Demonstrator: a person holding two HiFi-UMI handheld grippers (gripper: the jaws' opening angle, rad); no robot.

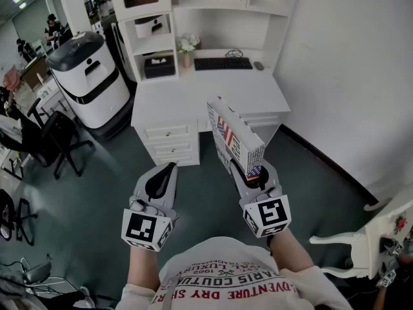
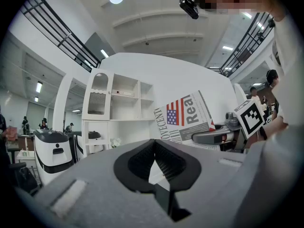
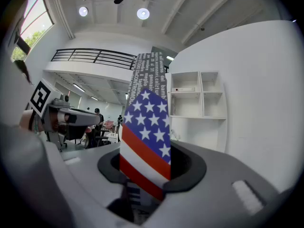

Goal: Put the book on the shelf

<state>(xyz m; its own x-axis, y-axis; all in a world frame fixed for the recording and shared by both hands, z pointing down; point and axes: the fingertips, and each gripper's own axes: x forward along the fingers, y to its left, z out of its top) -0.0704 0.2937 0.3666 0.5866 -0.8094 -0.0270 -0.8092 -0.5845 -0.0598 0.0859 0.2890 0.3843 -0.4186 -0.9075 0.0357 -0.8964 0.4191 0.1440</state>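
The thick white book with a flag picture (image 1: 235, 137) is up in the air, in front of the white desk with shelves (image 1: 213, 89). The right gripper (image 1: 250, 173) squeezes its bottom end. The left gripper (image 1: 168, 170) is closed on nothing.

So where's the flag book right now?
In the head view the book is right of centre, clamped in the right gripper and held up above the floor in front of the white desk.
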